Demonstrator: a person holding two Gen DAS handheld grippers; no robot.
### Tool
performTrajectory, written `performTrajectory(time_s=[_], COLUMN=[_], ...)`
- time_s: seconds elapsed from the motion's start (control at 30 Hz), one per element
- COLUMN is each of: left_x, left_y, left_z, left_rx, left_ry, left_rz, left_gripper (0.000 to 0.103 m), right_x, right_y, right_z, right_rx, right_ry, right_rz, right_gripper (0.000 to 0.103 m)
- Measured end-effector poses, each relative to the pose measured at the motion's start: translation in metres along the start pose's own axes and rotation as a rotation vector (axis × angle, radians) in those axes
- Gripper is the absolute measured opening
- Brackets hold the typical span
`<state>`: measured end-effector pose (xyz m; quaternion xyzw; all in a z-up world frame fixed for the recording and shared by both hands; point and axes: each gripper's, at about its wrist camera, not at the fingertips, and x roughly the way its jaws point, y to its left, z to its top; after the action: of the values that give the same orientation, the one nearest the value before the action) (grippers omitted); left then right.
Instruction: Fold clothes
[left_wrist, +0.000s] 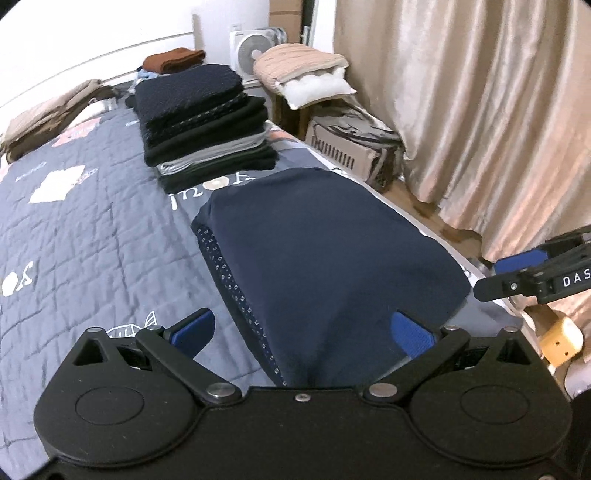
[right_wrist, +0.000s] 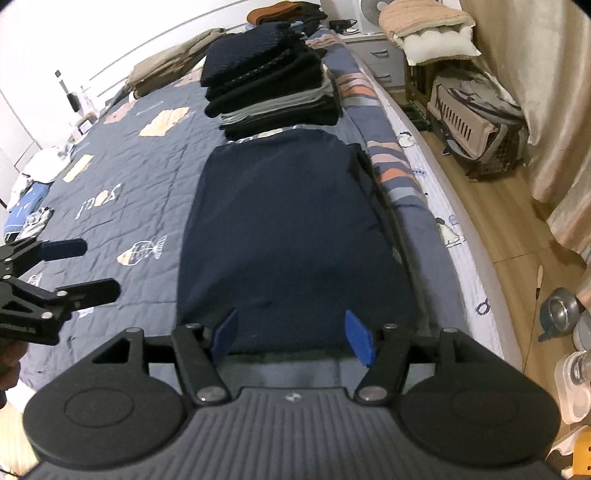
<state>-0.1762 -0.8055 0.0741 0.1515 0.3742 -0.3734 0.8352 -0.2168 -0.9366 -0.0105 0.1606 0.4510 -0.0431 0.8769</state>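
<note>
On the left stretches the grey-blue quilt (right_wrist: 122, 192) of the bed, printed with fish and letters. The left hand-held gripper (left_wrist: 301, 330) hovers with its blue pads spread wide, gripping nothing. At centre lies the folded navy garment (right_wrist: 291, 221), a smooth flat rectangle near the bed's right edge, a dotted lining showing along its left side. Just beyond it stands a stack of folded dark clothes (right_wrist: 271, 79). The right hand-held gripper (right_wrist: 293, 334) is parted wide over the garment's near edge, empty.
</note>
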Motion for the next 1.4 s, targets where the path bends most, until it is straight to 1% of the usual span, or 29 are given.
performTrajectory(time_s=[0.2,0.33,0.47,0.67,0.93,1.23,1.4], left_x=[-0.017,-0.027,-0.037,-0.051,-0.061,-0.065,-0.067], left_y=[-0.002,-0.002,-0.003,-0.005,-0.011,-0.015,-0.015], left_z=[0.003,0.004,0.007,0.010,0.011,0.010,0.010], left_rx=[0.036,0.053,0.088,0.130,0.175,0.212,0.215], left_ry=[0.001,0.004,0.016,0.027,0.029,0.031,0.027], left_rz=[-0.006,-0.003,0.015,0.018,0.027,0.027,0.025], left_gripper=[0.103,0.103,0.103,0.103,0.103,0.103,0.103], right_x=[-0.025,-0.038,-0.045,-0.056,-0.065,-0.076,-0.081], right_y=[0.021,0.032,0.043,0.053,0.066,0.077,0.081], right_z=[0.000,0.000,-0.001,0.000,-0.008,-0.011,-0.010], right_rx=[-0.029,-0.032,-0.054,-0.062,-0.099,-0.137,-0.146], right_ry=[-0.013,-0.017,-0.002,0.013,0.050,0.066,0.056], right_rz=[-0.009,0.003,0.017,0.028,0.002,-0.013,-0.040], right_gripper=[0.063,0.063,0.063,0.063,0.063,0.063,0.063])
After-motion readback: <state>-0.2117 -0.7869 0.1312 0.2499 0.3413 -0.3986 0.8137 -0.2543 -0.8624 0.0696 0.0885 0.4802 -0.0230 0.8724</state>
